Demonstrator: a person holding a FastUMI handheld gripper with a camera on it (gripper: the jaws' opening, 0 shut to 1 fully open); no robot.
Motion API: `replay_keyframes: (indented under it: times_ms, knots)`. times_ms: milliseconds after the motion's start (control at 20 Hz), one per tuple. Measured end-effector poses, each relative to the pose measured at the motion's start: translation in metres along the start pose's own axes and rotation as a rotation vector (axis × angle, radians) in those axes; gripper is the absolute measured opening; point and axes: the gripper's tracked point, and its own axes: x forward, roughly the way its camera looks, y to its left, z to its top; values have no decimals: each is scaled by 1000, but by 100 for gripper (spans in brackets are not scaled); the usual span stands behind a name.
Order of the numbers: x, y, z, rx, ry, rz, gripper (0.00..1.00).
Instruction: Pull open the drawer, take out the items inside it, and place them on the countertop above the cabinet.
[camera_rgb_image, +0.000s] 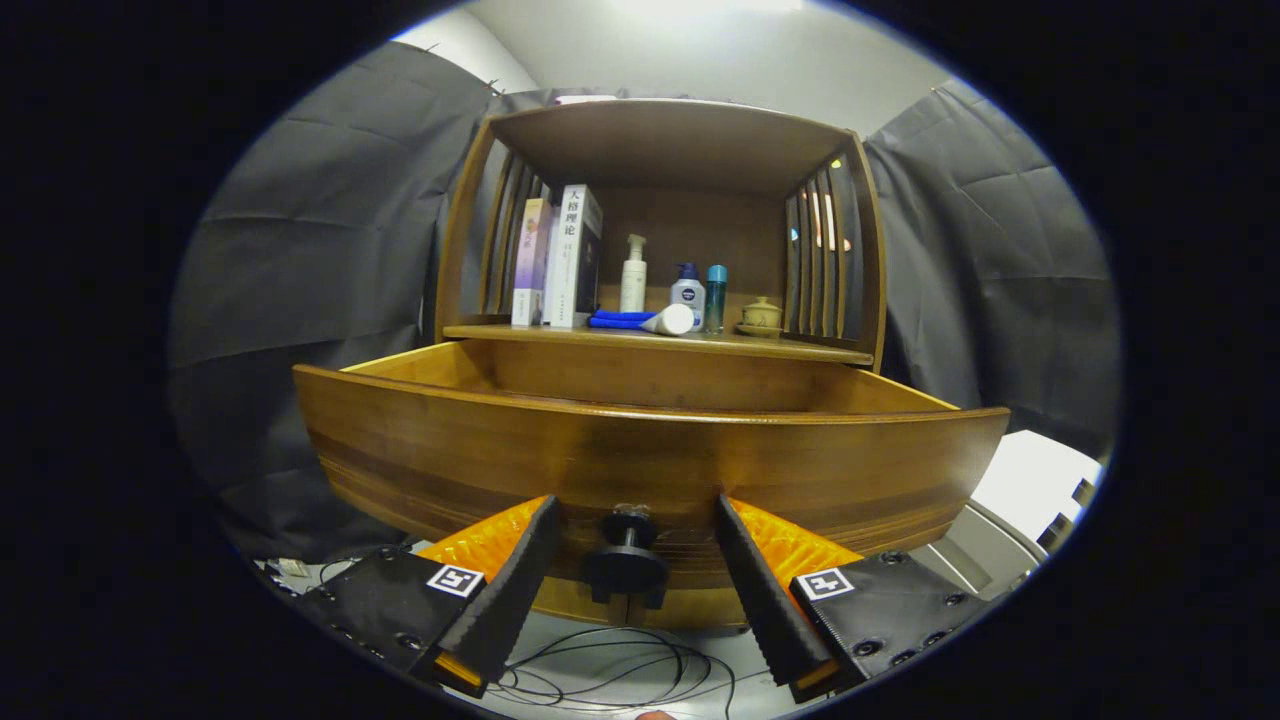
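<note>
A: The gripper is spread wide, a finger on each side of the drawer's knob, touching neither side.

B: And the drawer?

A: Pulled well out under the shelf. Its inside is hidden behind the front panel.

B: Then back straight off the knob, rise over the front edge, and look in before reaching.

A: There's room above; the shelf's bottles and books sit close overhead.
</note>
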Motion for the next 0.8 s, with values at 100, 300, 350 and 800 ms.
replay_keyframes:
  times_ms: [100,300,350,800]
  knots:
    - [2,4,1,9,-10,-2,96]
    - [7,4,3,-20,-30,-14,99]
    - [9,4,4,-11,-33,-12,100]
    - [55,4,24,4,-31,-12,100]
